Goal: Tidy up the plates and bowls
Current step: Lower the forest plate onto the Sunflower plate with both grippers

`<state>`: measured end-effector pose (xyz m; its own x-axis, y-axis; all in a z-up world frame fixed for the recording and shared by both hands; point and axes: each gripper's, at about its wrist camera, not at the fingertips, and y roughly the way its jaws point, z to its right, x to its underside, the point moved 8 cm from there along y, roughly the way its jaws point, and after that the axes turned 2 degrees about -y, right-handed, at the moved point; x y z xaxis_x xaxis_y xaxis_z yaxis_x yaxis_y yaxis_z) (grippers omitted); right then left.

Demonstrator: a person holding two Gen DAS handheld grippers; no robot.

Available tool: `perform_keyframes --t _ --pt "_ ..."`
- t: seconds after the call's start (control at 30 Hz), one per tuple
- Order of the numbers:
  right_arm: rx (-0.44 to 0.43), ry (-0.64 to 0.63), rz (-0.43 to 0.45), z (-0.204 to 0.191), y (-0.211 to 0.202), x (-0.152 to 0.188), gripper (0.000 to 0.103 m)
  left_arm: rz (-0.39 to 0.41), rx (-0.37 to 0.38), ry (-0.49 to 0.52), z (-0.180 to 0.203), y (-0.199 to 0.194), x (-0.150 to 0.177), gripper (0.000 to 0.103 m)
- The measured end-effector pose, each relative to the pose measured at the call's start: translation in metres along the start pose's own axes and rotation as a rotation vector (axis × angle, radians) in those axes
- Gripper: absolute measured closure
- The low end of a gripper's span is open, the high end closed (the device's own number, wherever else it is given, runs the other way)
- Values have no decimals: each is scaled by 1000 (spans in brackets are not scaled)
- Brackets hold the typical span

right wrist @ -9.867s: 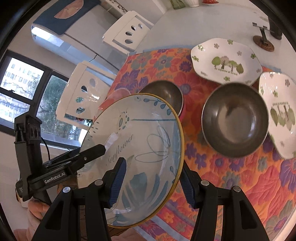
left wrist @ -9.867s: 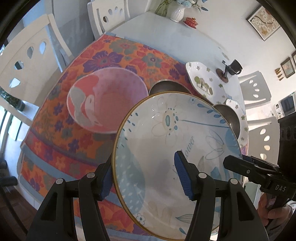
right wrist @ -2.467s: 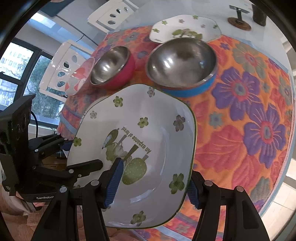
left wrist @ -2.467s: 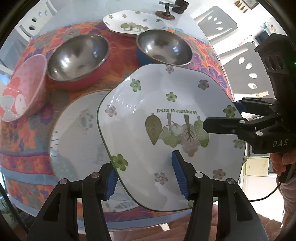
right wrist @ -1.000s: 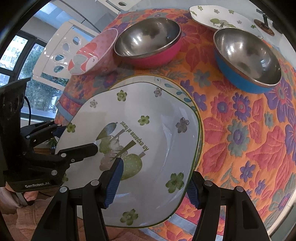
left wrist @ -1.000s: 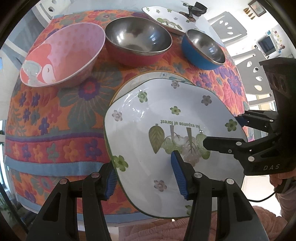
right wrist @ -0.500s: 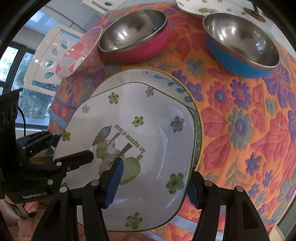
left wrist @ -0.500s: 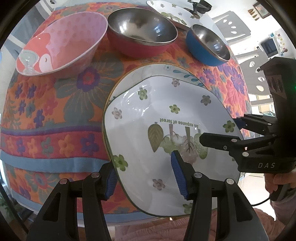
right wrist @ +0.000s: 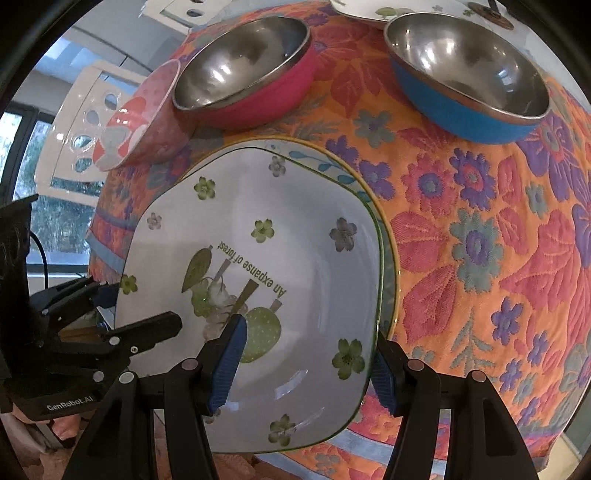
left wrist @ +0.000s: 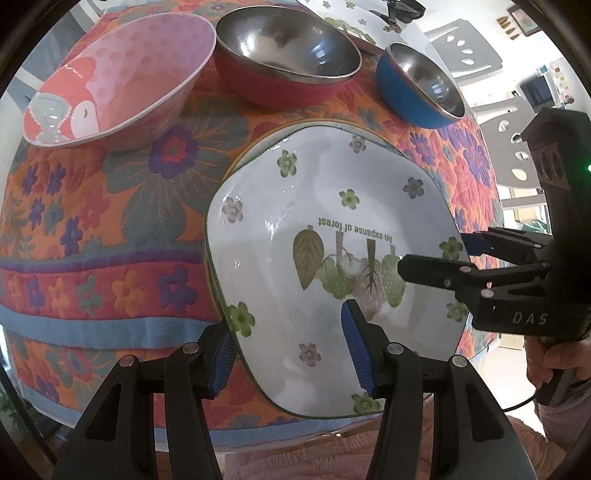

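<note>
A white squarish forest plate with green flowers lies on the round blue sunflower plate, whose rim shows around its far edge. My left gripper is shut on the forest plate's near left edge. My right gripper is shut on its near right edge. Each gripper also shows in the other view, the right one and the left one. The plate overhangs the table's front edge.
Behind the plates stand a pink patterned bowl, a red steel bowl and a blue steel bowl. A second forest plate lies farther back. The floral cloth covers the table. White chairs surround it.
Both grippers carried the forest plate down over the sunflower plate; over the last second it sank lower, and now it rests on it.
</note>
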<state>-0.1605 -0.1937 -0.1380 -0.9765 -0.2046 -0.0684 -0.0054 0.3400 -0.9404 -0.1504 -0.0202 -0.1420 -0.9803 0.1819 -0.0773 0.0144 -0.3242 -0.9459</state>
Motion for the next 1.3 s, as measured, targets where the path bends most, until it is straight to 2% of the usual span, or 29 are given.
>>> perform_keyframes --t 0.6,0.77,1.13,1.3 --pt "18 57 25 12 -9 -6 42 -13 -5 72 -2 0 -5 53" --pt "51 47 25 11 -12 -6 42 -11 -11 94 -1 -2 -5 53" --pt "90 38 20 8 -18 -7 42 4 -42 125 -4 -9 -5 53" --pt "94 20 0 0 -14 -5 40 14 -86 134 -6 -12 -5 51"
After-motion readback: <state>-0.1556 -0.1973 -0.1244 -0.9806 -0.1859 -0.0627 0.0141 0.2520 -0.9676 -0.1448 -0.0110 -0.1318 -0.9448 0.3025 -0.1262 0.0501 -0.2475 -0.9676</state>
